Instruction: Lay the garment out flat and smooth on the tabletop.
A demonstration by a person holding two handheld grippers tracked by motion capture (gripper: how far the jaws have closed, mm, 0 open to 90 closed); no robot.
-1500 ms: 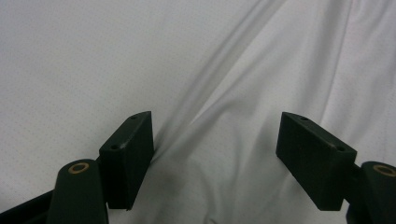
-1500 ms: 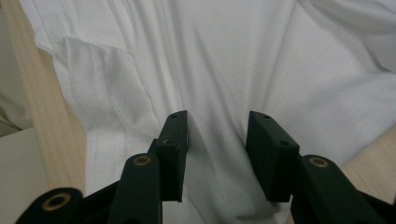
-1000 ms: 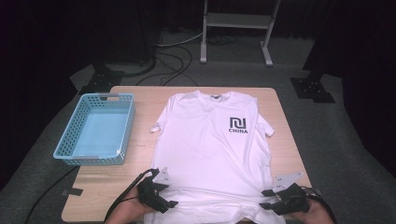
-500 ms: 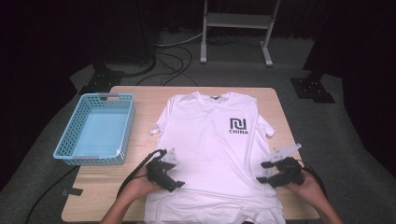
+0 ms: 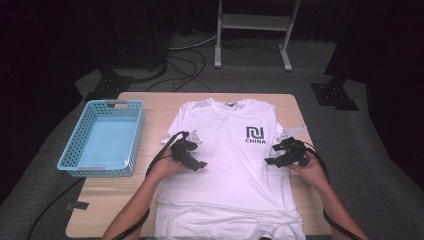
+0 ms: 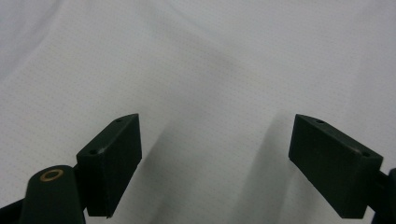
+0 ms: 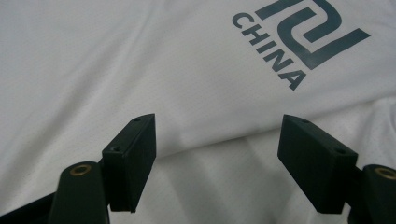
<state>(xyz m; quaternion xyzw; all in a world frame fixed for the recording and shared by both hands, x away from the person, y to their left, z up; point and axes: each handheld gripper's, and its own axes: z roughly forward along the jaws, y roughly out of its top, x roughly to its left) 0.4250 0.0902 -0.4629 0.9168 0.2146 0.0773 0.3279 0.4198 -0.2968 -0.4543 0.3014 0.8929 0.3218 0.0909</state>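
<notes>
Both grippers hover over the shirt (image 5: 230, 165) with nothing between their jaws. Left gripper (image 5: 196, 161) stands wide, its jaws having just been opening, and in the left gripper view (image 6: 215, 158) plain white cloth lies beyond and below the two black blocks, which cast soft shadows on it; whether the tips touch the cloth cannot be told. Right gripper (image 5: 274, 159) is also spread, its jaws likewise having just been opening, and in the right gripper view (image 7: 217, 163) the cloth runs under the gap with a shallow fold crossing just ahead of the tips and a dark logo (image 7: 299, 39) farther on, up and to one side. Beneath both hands lies the table (image 5: 155, 102), pale wood with rounded corners, and the shirt is spread flat on it, front up, filling the space between and around the two grippers; its long axis runs from the person outward, with the collar (image 5: 231, 104) at the far end beyond the grippers and the hem (image 5: 225, 227) at the near edge behind them. Its cloth is a thin white knit with a fine dotted weave and a few low wrinkles. Off to the outer side of the left gripper sits a basket (image 5: 122, 167), light blue plastic, rectangular, with perforated walls. Each gripper trails a black cable (image 5: 165, 152) back along the forearm.
</notes>
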